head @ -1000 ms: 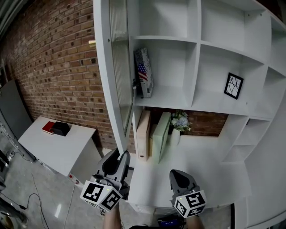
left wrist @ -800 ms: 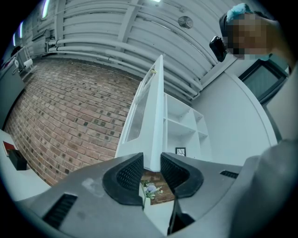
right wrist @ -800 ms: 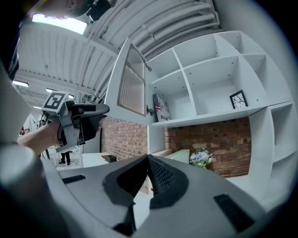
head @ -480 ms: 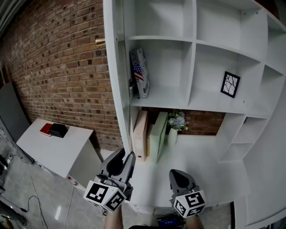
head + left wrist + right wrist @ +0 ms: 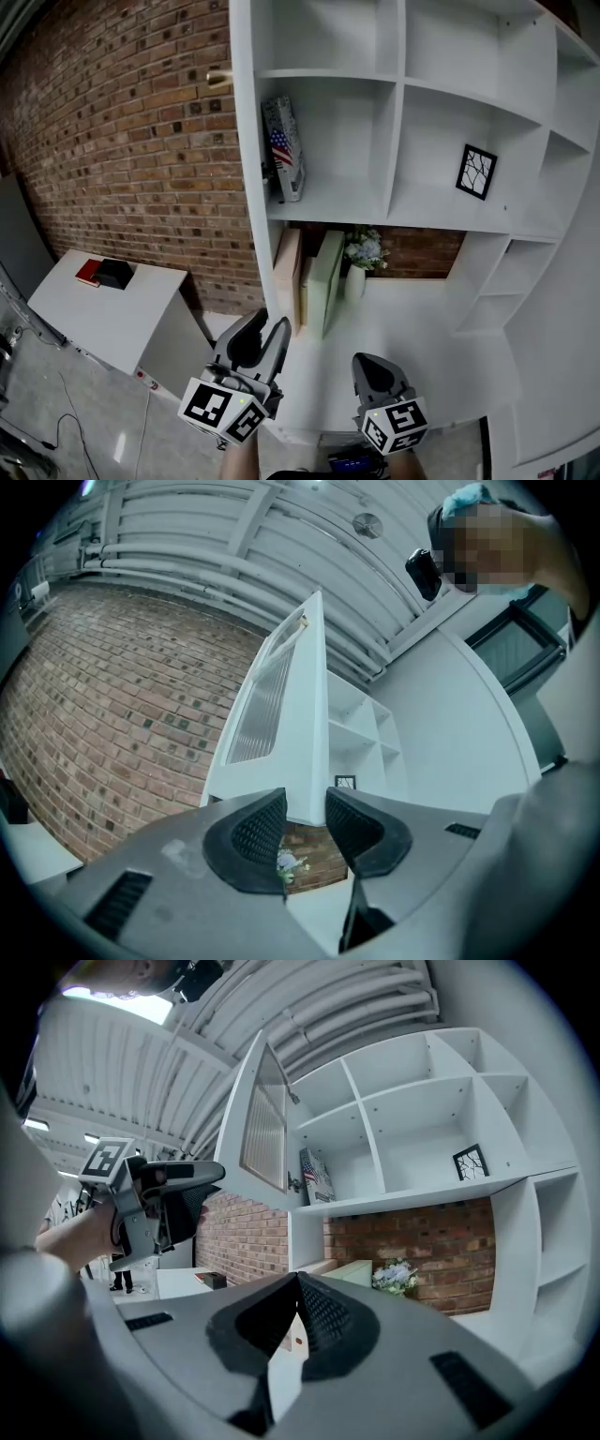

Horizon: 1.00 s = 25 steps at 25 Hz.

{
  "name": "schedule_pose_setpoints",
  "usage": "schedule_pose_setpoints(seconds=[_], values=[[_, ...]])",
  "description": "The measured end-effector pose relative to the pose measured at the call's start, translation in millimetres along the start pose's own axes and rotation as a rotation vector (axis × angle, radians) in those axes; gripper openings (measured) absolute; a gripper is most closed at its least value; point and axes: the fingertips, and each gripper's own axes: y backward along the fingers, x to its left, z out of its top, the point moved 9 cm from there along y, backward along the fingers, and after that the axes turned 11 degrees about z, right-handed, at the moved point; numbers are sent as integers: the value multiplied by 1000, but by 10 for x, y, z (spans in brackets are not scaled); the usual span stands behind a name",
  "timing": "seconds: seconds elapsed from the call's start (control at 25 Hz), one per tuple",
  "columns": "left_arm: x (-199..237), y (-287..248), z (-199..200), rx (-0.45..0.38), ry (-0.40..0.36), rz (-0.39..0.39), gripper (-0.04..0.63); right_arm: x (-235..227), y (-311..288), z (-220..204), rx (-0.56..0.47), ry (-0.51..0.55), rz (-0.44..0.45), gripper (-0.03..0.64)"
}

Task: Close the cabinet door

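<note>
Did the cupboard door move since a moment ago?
Yes. The cabinet door has swung toward the shelves: in the head view its ribbed glass no longer shows left of the flag box, only its edge.

Cabinet door [image 5: 302, 742]: smooth white painted face with a soft sheen; its inset panel is ribbed, translucent glass.
Door knob [image 5: 219, 79]: shiny brass-coloured metal.
Shelving [image 5: 441, 216]: smooth white finish like the door, matt.
Wall [image 5: 122, 141]: rough red-brown brick with pale, sunken mortar joints.
Left hand-held gripper [image 5: 306, 819]: matt grey plastic shell; dark pads [image 5: 258, 829] with fine ribbing; its cube carries flat black-and-white printed squares.
Right hand-held gripper [image 5: 297, 1283]: the same matt grey plastic and dark ribbed pads.
Table [image 5: 112, 314]: smooth, matt white top.
Floor [image 5: 66, 412]: grey and glossy, with faint reflections.
</note>
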Motion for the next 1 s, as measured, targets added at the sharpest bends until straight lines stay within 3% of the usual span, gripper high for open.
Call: schedule_pose_setpoints(seconds=[1.0], values=[[-313,-301,-126,-7,-59,-56,144,-273,257,-48,9,-14,-92,2]])
